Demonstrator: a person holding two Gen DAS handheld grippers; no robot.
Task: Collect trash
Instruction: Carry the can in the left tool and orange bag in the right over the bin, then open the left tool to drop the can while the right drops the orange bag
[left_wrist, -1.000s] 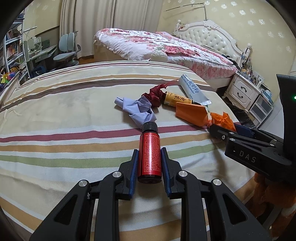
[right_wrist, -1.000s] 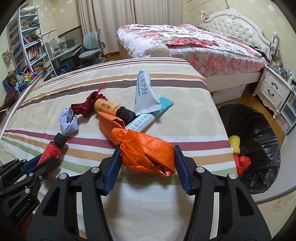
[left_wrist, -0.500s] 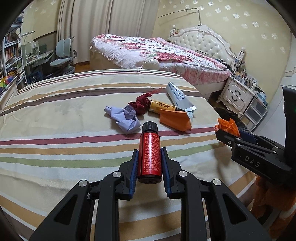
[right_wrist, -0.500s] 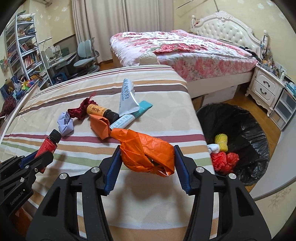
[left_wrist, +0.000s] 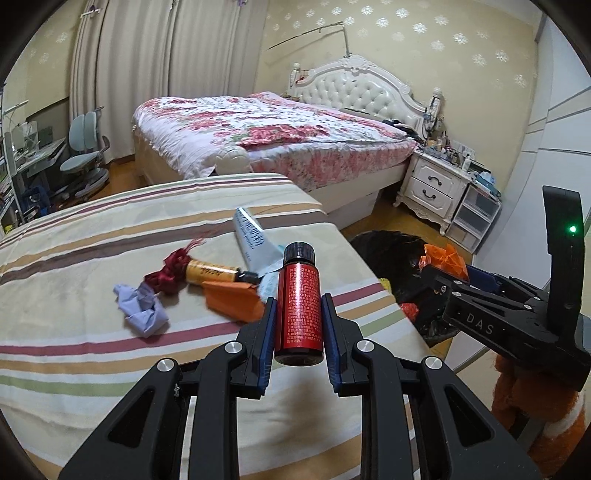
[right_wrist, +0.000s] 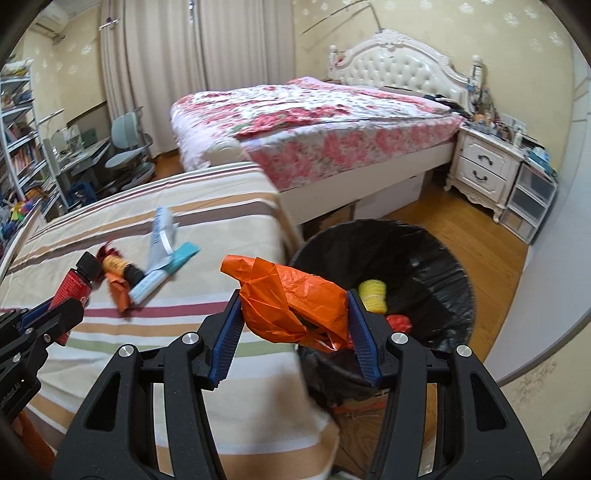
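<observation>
Lifting off the striped bed (right_wrist: 155, 332), the left gripper (left_wrist: 298, 325) clamps a red bottle (left_wrist: 298, 310); the right gripper (right_wrist: 295, 314), nearer the black bin (right_wrist: 436, 266) than before, squeezes crumpled orange paper (right_wrist: 291, 306).

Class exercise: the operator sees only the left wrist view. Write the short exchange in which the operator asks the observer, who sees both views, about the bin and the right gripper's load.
Operator: How full is the bin?
Observer: The bin is mostly empty; a yellow item and a red item lie inside.
Operator: What does the right gripper hold?
Observer: The right gripper has its jaws shut on a crumpled orange bag, over the near rim of the bin.
Operator: Anything lying under the white packet?
Observer: A teal packet pokes out beside the white packet.
</observation>
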